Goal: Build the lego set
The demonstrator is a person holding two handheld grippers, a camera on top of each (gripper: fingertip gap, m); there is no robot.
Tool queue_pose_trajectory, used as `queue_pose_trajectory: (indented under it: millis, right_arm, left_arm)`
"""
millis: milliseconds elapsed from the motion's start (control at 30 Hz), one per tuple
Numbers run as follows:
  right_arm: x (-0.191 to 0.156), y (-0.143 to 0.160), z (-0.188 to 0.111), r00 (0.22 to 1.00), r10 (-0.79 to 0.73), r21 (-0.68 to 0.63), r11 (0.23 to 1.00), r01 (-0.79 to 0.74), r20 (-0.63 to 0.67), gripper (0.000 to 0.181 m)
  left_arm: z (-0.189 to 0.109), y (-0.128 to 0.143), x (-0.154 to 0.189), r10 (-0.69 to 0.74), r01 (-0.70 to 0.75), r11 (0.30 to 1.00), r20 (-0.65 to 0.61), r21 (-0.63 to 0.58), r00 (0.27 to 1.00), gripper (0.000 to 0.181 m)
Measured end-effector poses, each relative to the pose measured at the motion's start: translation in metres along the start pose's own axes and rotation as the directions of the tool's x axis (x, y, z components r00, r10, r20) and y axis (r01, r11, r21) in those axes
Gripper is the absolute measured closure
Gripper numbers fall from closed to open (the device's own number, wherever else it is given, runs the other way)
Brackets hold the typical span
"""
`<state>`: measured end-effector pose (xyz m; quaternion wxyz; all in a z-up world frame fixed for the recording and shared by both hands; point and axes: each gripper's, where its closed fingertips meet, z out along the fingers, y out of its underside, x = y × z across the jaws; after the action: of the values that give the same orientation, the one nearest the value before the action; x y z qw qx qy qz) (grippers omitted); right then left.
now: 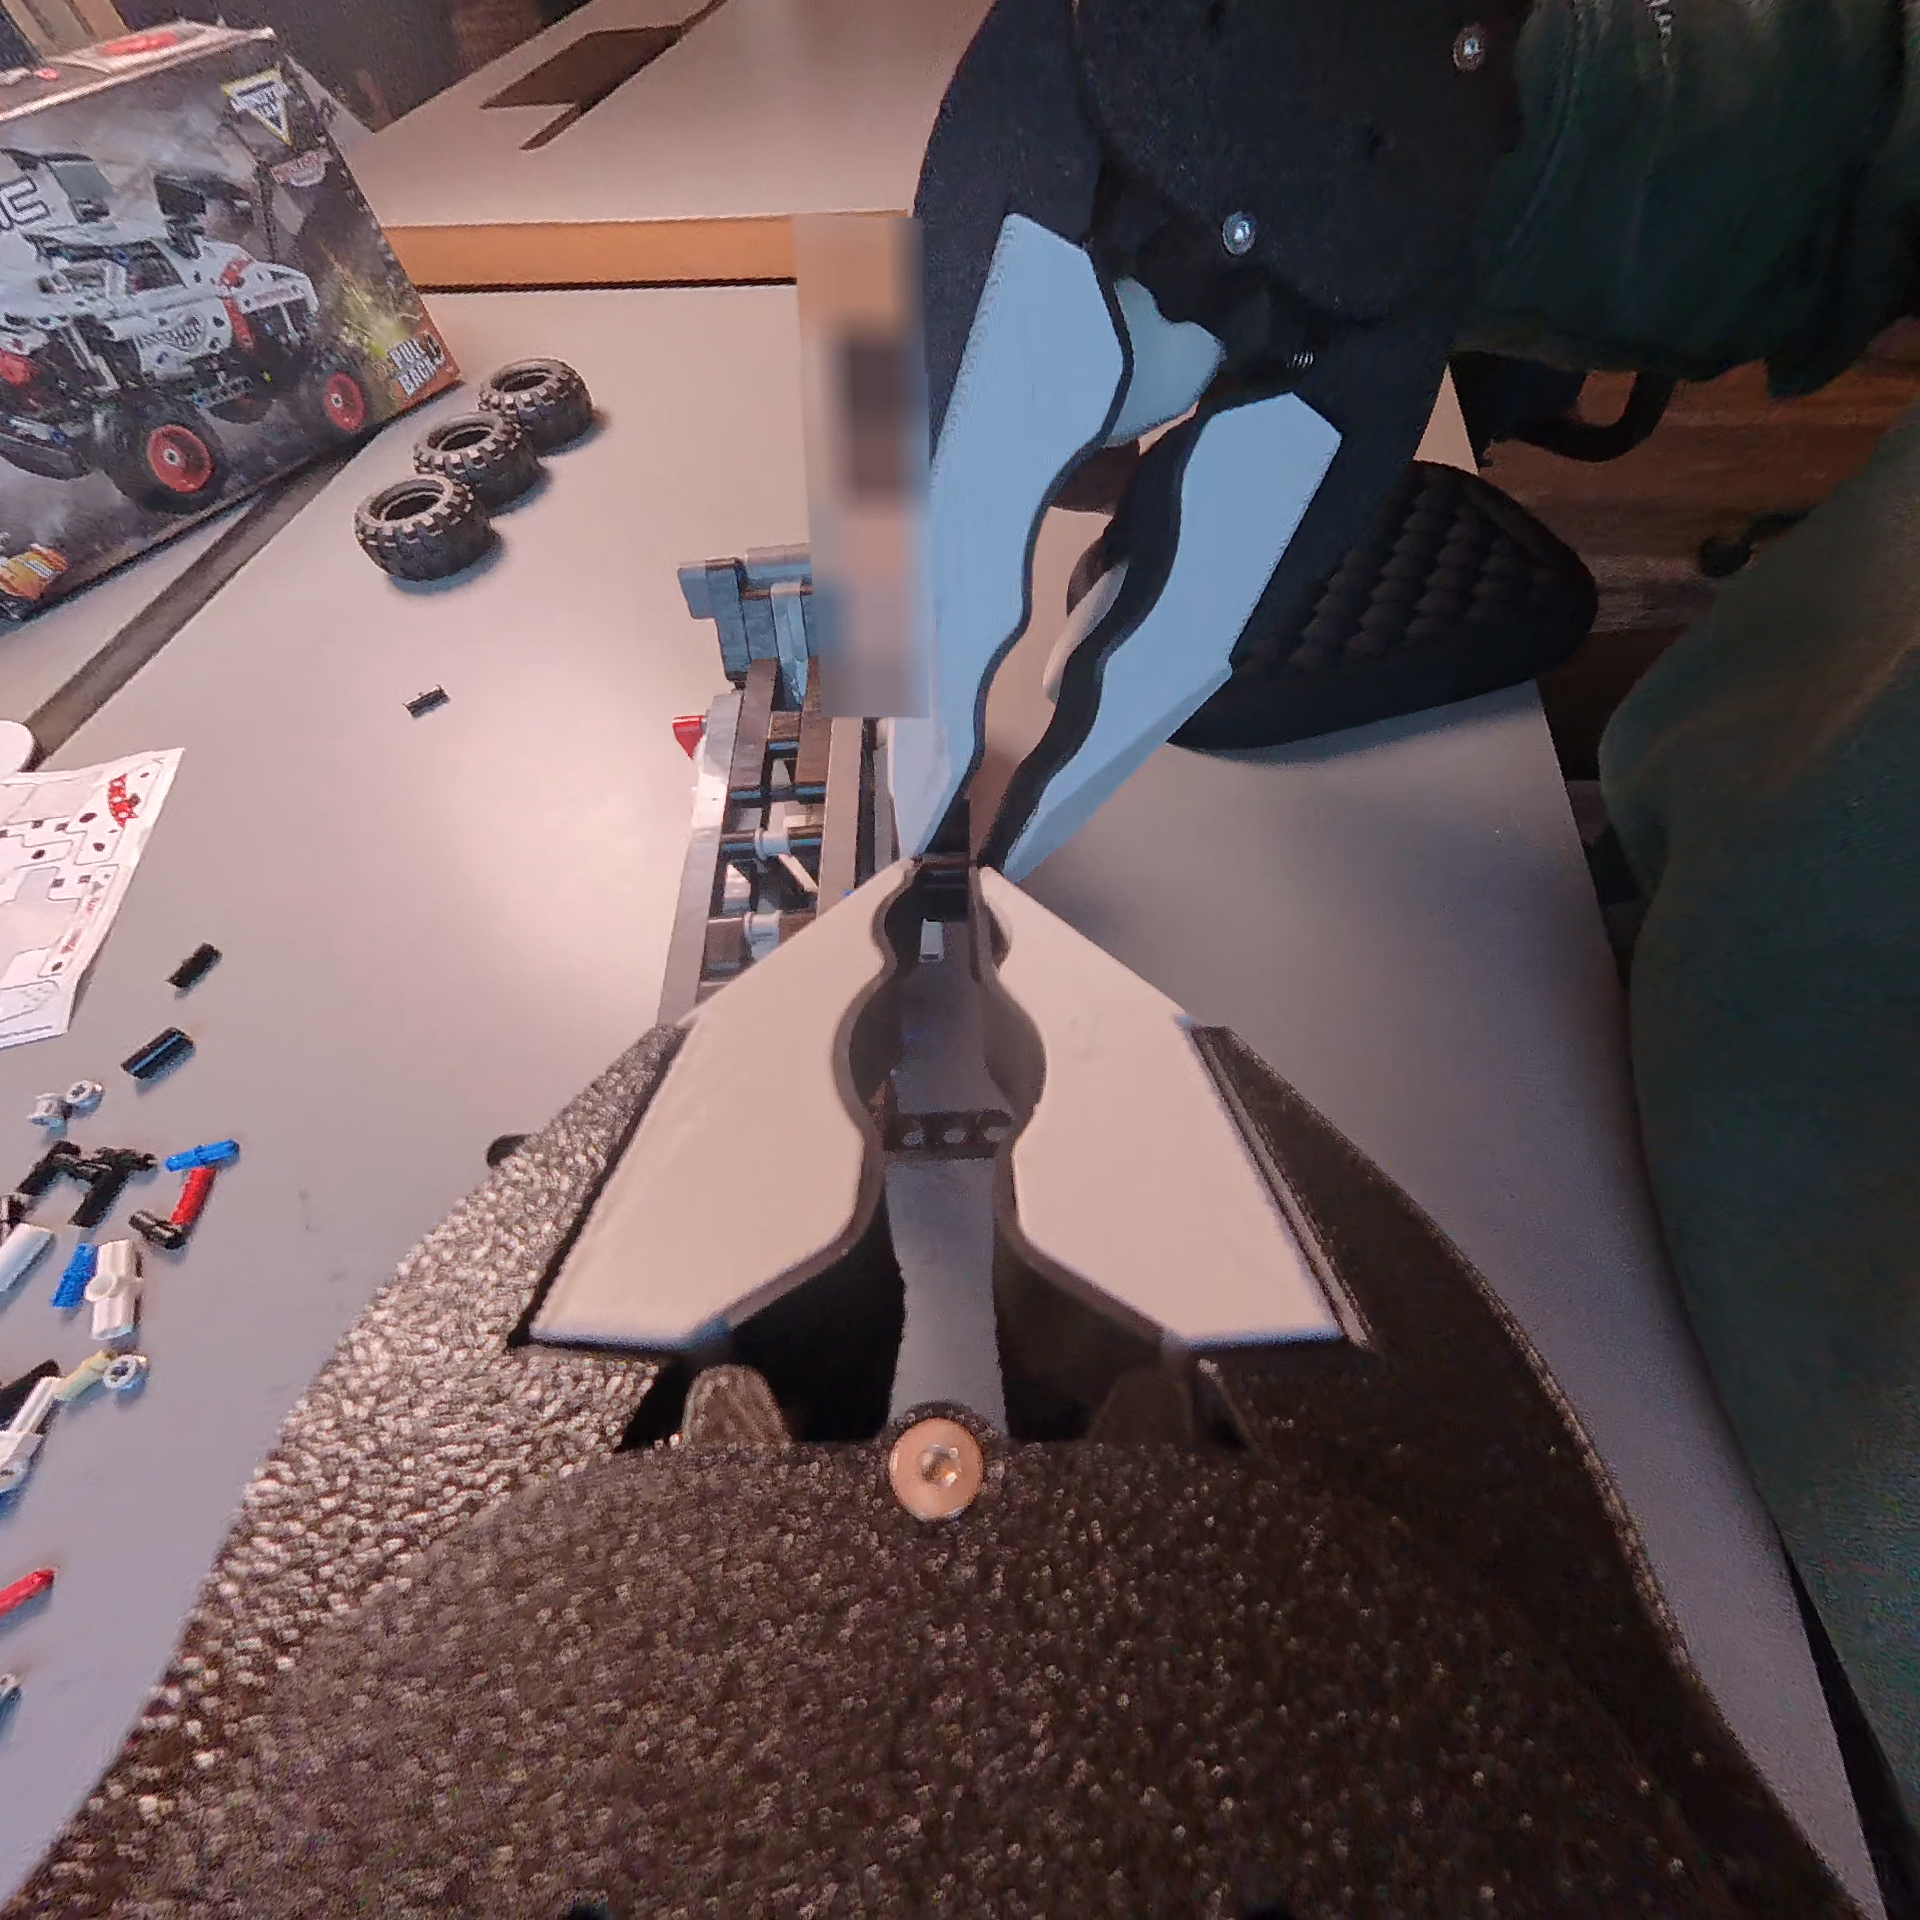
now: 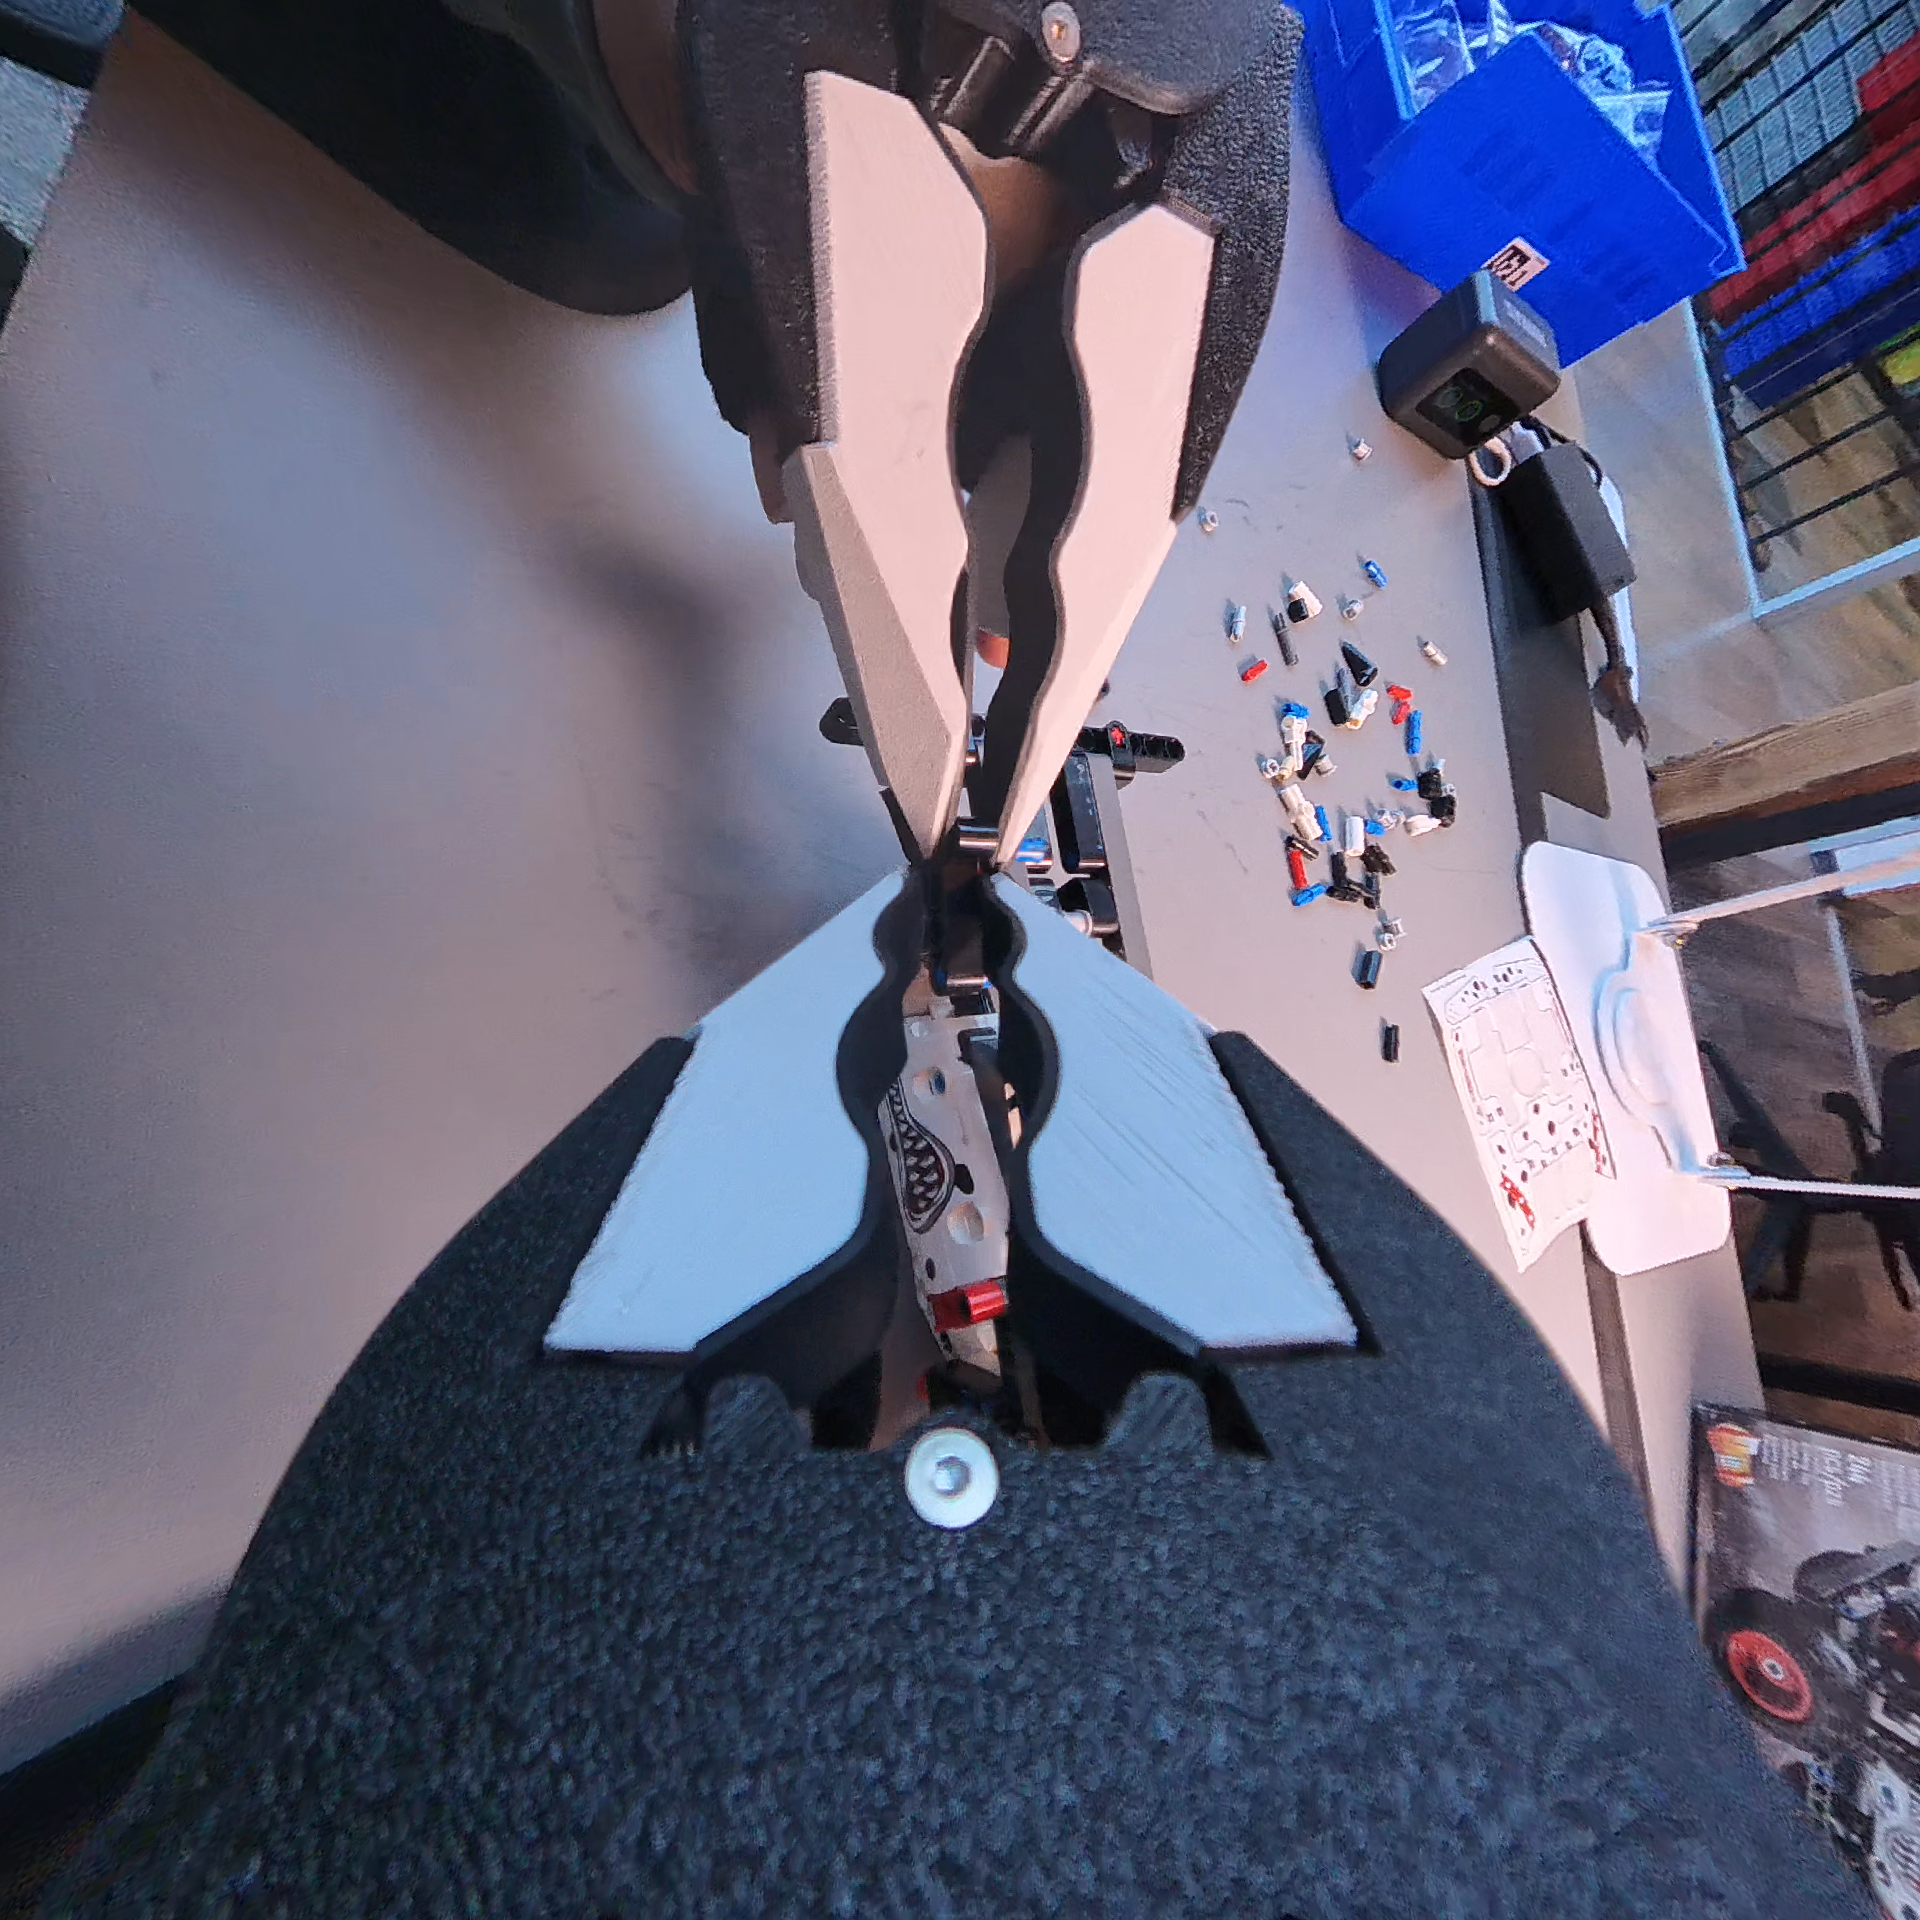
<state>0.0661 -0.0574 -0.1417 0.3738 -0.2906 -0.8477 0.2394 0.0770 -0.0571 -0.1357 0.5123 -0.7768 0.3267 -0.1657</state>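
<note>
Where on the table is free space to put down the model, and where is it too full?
Free: the bare grey table right of the chassis, up to the table edge, and the strip between the chassis and the three tyres. Crowded: the loose small parts and the sticker sheet to the left; the box fills the far left corner.

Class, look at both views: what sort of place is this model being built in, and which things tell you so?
Probably an office or workshop room used as a build bench: a plain grey table, blue storage bins beside wire shelving, and a set box with loose small parts spread out.
</note>
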Motion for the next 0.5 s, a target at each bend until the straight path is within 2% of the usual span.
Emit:
queue_pose_trajectory:
  millis: [67,200,400,500]
  right_arm:
    - [-0.001,0.002,0.002,1.0,0.003,-0.013,1.0,-0.003,0.017,0.172]
    - [-0.002,0.011,0.007,0.998,-0.034,-0.083,0.996,0.038,0.047,0.173]
    - [-0.009,0.015,0.011,0.99,-0.063,-0.136,0.987,0.08,0.127,0.173]
    - [-0.009,0.017,0.013,0.988,-0.064,-0.154,0.984,0.087,0.143,0.173]
  left_arm:
    - [0.001,0.004,-0.001,0.002,-0.002,1.0,0.001,-0.022,1.0,0.173]
    - [-0.002,0.014,-0.017,-0.014,0.018,0.993,0.039,-0.12,0.999,0.15]
    - [0.0,0.033,-0.022,0.023,-0.024,0.95,-0.007,-0.312,1.0,0.153]
    - [0.003,0.033,-0.025,0.07,-0.071,0.938,-0.015,-0.34,0.997,0.158]
